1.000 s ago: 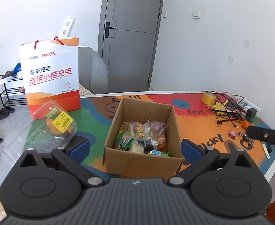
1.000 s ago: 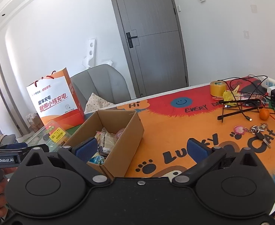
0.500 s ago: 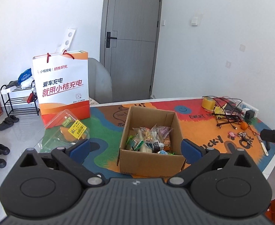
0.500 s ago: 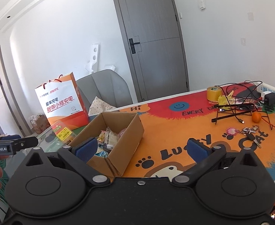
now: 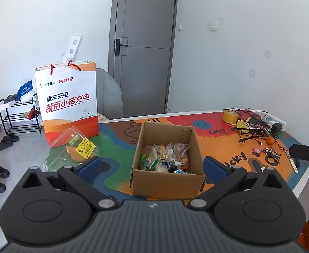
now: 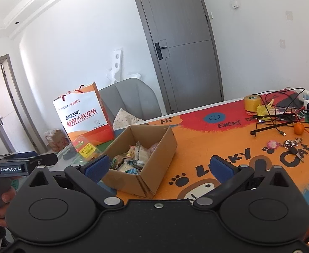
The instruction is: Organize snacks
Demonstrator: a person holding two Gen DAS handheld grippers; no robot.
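Left to right. At the table's (image 5: 221, 139) left edge sits a clear clamshell container (image 5: 74, 147) with a yellow price label; contents hard to tell, something orange inside. Just behind it, at the far-left corner, stands an orange-and-white paper bag (image 5: 67, 103), upright.

My left gripper (image 5: 152, 165) hangs off the near edge with its blue pads spread wide and nothing between them. It faces the cardboard box (image 5: 167, 181), apart from it.

The box stands mid-table toward the near edge, flaps open, with a loose heap of wrapped snacks (image 5: 167, 156) inside. In the right wrist view the same snacks (image 6: 133, 158) are all in the box (image 6: 146, 181); I see no snack packet lying loose on the mat.

My right gripper (image 6: 157, 167) is also held back from the near edge, fingers wide apart, empty, aimed between box and bare mat.

Far right corner: tape roll (image 6: 251, 102), cables, charger, an orange (image 6: 298, 128), keys (image 6: 292, 146). Not snacks, apart from maybe the orange.

My read on progress: either snacks are already gathered in the box, or sorting hasn't started; can't tell which. Clamshell is outside the box, possibly what's left.
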